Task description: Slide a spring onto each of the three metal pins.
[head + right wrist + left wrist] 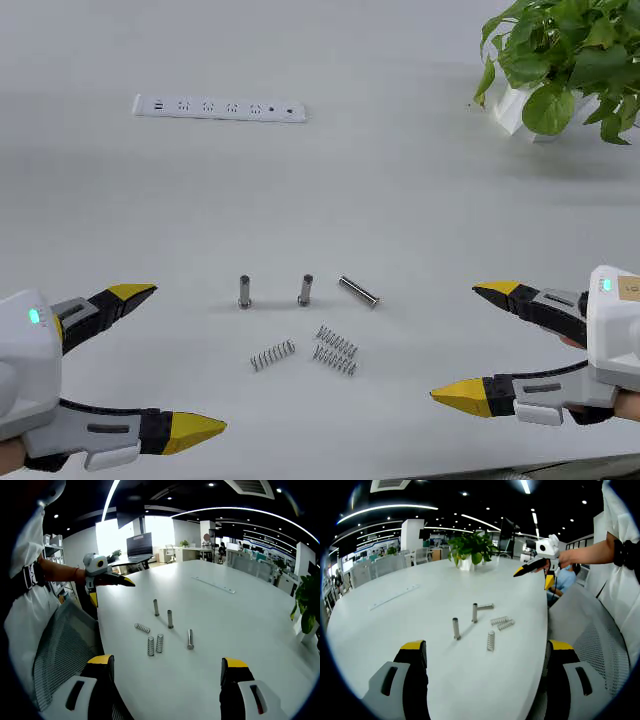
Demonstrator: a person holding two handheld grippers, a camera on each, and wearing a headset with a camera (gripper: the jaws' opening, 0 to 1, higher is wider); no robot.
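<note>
Opening stage: no pin yet carries a spring. At the near edge of the worktop (400, 200), the left gripper (190, 357) and the right gripper (454, 342) hover with jaws spread wide and empty, one on each side of the parts. Between them lie three loose springs: a lone spring (272, 354) on the left and, near its right, a nearer spring (334, 360) and a farther spring (336, 341) side by side. Just beyond stand the left upright pin (244, 291) and the middle upright pin (305, 289), with the fallen pin (358, 291) lying to their right. Toward the far edge sit a power strip (220, 108) and, at the far right corner, a potted plant (560, 60). The next move probably calls for a light grasp across one spring's coils, its bore aligned over a standing pin; the fallen pin likely needs righting or holding.
</note>
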